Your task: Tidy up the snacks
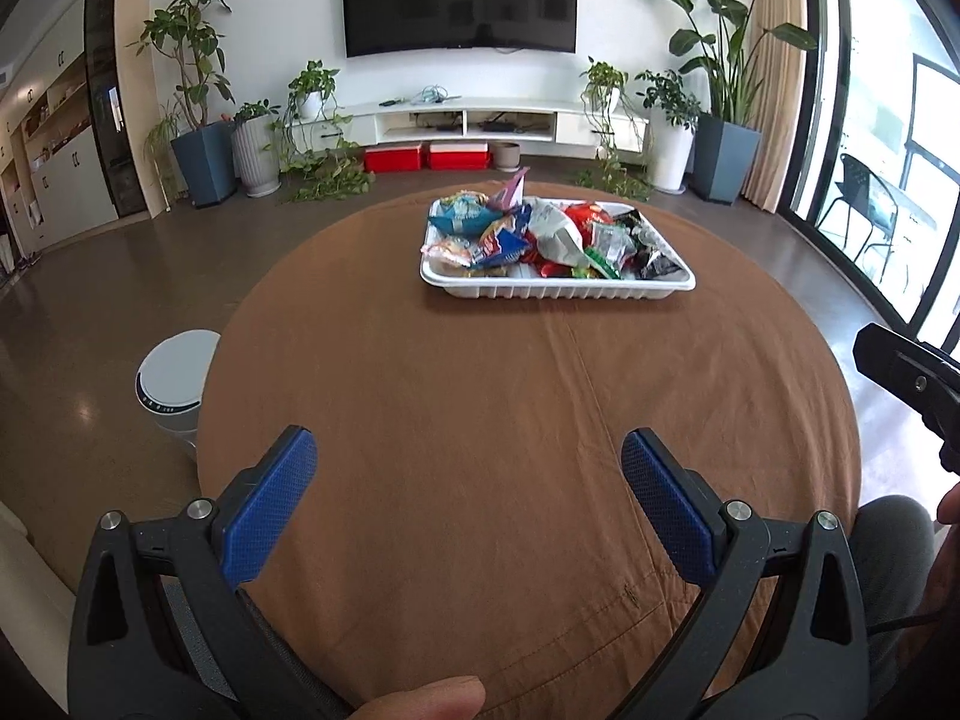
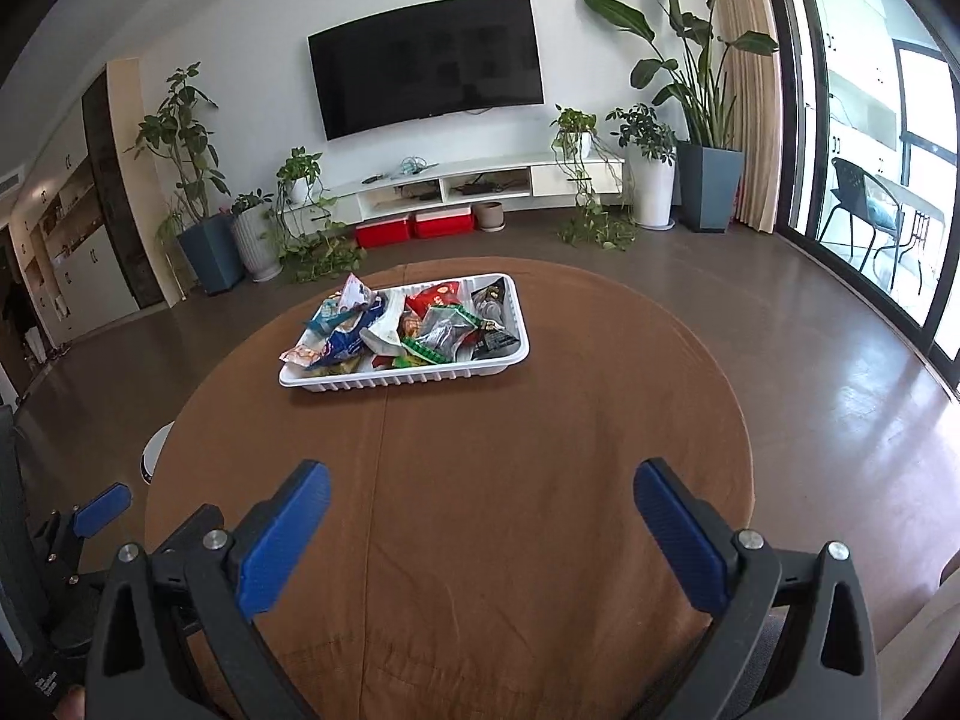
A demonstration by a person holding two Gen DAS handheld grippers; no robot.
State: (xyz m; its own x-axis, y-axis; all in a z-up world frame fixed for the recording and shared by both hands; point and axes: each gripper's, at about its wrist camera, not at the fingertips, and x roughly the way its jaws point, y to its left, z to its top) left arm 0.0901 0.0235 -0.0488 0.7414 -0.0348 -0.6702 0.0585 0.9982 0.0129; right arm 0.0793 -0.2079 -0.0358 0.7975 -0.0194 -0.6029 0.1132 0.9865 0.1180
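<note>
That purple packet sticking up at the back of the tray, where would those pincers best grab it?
By the purple packet's raised top corner, probably from above. It stands clear of the pile at the white tray's far left, so open fingers could close across its thin sides.

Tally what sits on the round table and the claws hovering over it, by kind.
White tray: 1
Heap of snack packets in the tray: 1 heap, packets too overlapped to count
Claws: 2, left claw and right claw, both open, empty
Total: 4

White tray (image 1: 558, 290), brown tablecloth (image 1: 480, 420)
</note>
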